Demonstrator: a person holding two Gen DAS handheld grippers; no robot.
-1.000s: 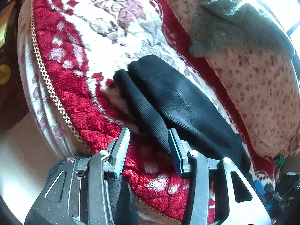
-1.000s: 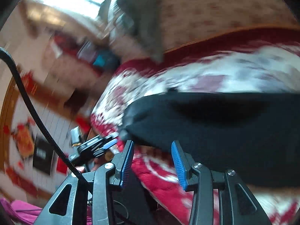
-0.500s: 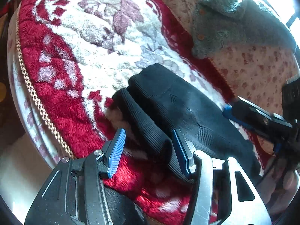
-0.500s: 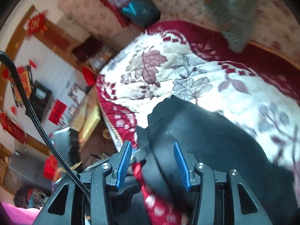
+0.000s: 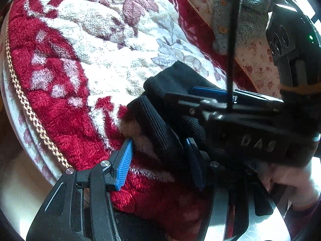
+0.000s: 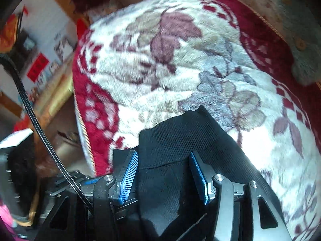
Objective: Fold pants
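Blue ribbed pads line both pairs of tongs, and both have just been widening. The left tongs (image 5: 158,162) stand apart astride the ribbed cuff end of the black knit pants (image 5: 172,84), the left pad clear of the cloth; I cannot tell whether the right pad touches it. The right tongs (image 6: 166,178) gape over the neighbouring ribbed end, cloth between the pads, neither visibly pressing. In the left wrist view the right tongs reach in from the right, a hand (image 5: 289,182) gripping their handle. The pants lie near the gold-corded front edge of the plush red and cream floral cushion (image 5: 60,84). A grey fleece garment (image 5: 246,18) lies at the cushion's far edge.
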